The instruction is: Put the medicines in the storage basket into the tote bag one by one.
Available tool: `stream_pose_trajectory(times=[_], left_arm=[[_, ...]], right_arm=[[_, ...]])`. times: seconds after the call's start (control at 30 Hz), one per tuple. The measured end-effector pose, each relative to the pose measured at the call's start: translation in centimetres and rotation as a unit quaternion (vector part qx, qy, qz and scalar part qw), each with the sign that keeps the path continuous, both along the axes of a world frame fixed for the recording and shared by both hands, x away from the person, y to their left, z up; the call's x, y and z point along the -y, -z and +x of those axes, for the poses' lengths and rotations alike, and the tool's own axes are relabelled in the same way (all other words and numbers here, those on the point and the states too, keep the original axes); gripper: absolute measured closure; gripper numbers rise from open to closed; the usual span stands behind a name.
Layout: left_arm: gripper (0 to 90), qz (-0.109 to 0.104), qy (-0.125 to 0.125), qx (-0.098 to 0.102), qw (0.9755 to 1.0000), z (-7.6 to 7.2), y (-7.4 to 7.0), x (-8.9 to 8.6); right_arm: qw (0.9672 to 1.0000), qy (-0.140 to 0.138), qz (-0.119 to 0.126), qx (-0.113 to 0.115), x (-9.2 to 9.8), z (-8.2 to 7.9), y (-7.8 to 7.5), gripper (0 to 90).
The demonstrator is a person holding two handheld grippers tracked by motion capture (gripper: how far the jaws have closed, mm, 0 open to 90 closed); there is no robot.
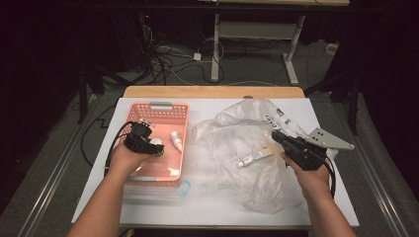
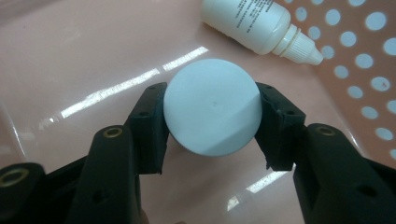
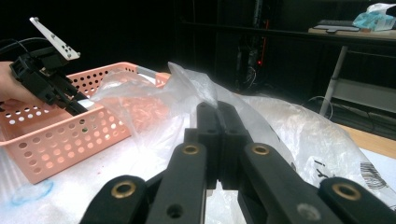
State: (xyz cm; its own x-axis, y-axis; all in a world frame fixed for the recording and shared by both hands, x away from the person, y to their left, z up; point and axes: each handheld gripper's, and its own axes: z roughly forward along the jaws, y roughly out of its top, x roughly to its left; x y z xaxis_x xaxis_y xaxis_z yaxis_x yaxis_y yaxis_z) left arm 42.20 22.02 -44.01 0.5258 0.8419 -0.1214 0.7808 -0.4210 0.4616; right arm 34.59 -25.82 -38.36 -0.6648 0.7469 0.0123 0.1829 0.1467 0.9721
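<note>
Inside pink basket [image 1: 159, 109] | left gripper [image 2: 212, 123] clamped on white round cap [image 2: 212, 113] | right gripper [image 3: 217, 122] pinched together on plastic bag [image 3: 187, 88] | next: probably lift cap clear

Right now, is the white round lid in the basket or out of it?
In: the white round lid sits on the pink basket floor, between the left gripper pads.

The pink basket [image 2: 70, 60] in the left of the frame is shiny plastic with round holes. The white round lid [image 2: 212, 112] looks smooth and dull. The see-through bag [image 1: 247, 148], middle right, is thin, crinkly plastic. The table edge [image 1: 212, 92] at the top is wood.
</note>
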Motion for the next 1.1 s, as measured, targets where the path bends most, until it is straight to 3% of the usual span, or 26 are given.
stream_pose_trajectory(times=[0.1,0.3,0.5,0.8,0.87,1.1], left_arm=[[48.7,-0.004,0.001,0.001,1.0,0.0,-0.1,0.0],[48.8,-0.026,-0.001,0.036,0.999,-0.6,-1.1,-0.3],[48.8,-0.052,-0.003,0.067,0.9964,-1.8,-2.4,-0.5],[48.8,-0.101,-0.004,0.115,0.9881,-4.3,-3.3,-0.2],[48.9,-0.099,-0.002,0.126,0.987,-4.8,-3.4,0.0],[48.9,-0.12,0.0,0.153,0.981,-6.4,-3.5,0.5]], right_arm=[[1.0,0.0,0.0,0.0,-0.1,0.0,0.1,90.0],[1.0,0.001,0.002,-0.002,-0.1,0.0,0.1,90.0],[1.0,0.001,0.002,0.001,0.1,-0.1,-0.1,90.0],[1.0,-0.001,0.001,0.007,0.1,-0.1,-0.2,90.0],[1.0,0.0,0.001,0.006,0.0,-0.1,-0.2,90.0],[1.0,-0.002,0.0,0.007,-0.1,-0.2,-0.2,90.0]])
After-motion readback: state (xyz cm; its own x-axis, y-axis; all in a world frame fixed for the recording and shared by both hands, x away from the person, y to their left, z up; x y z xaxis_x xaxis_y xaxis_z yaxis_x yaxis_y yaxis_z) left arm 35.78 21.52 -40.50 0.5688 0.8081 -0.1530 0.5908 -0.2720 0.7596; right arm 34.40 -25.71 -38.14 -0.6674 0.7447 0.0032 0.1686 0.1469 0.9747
